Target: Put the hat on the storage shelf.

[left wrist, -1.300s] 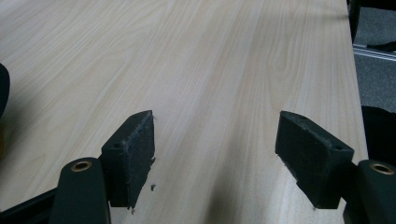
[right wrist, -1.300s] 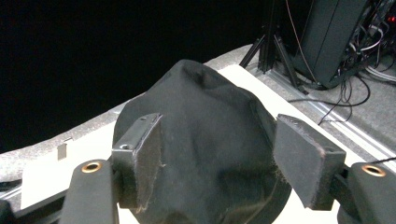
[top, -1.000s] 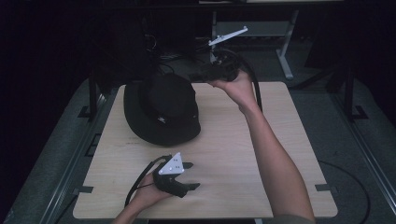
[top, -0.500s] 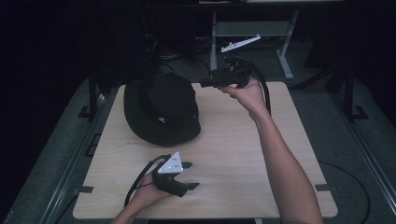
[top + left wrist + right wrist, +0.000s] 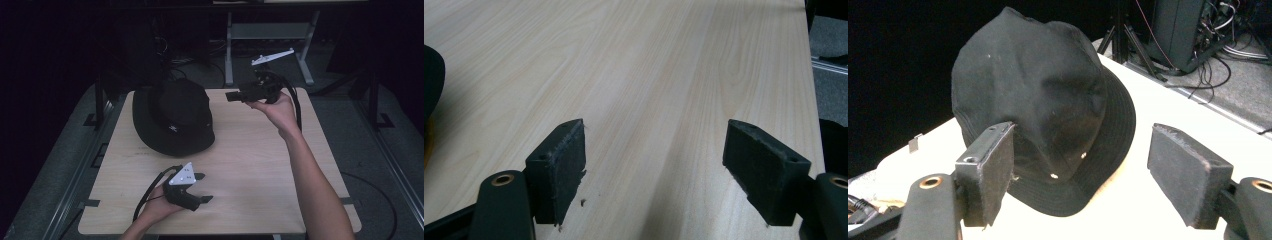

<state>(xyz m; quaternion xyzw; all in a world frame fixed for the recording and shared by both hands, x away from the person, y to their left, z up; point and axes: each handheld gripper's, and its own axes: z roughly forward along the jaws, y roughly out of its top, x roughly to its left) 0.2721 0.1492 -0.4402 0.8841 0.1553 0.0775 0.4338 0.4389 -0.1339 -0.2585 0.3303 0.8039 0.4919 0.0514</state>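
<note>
Fingers (image 5: 988, 170) apart; one hat (image 5: 1038, 100), apparently.

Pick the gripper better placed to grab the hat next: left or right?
Right, most likely. The right gripper hangs beside the hat with its jaws open and aimed at it; they have just been opening, nothing between them. The left gripper sits near the table front edge, pointing away from the hat.

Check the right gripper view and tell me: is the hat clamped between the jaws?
No, the right gripper has its jaws apart with nothing between the pads, and the hat lies beyond them on the table.
</note>
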